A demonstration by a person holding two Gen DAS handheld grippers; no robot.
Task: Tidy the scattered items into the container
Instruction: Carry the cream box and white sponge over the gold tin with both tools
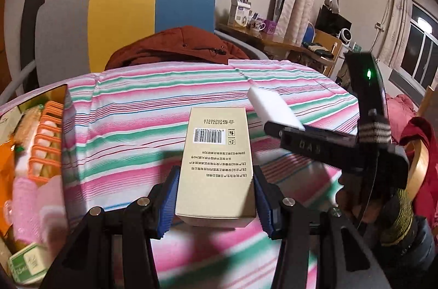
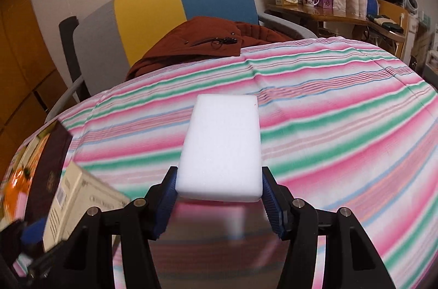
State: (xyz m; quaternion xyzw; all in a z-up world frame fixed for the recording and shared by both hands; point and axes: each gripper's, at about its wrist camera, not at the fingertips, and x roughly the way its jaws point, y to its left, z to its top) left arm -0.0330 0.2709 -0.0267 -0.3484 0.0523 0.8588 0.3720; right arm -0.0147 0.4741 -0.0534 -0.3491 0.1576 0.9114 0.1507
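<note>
Carrying two items at once above the striped cloth. Left gripper is clamped on a tan carton, barcode face up, long axis running straight out from the jaws toward the frame's top. Right gripper is clamped on a white foam block, long axis likewise pointing away from the jaws.

Container sits at the left edge of the left view, already crowded: an orange rack and pink rollers inside. It lies left of both grippers; the left hand looks nearer.

Left view shows the container's contents and the right gripper with its block at right. Right view shows only a dark container wall at lower left, contents blurred, but gives the clearer look at the foam grip.
</note>
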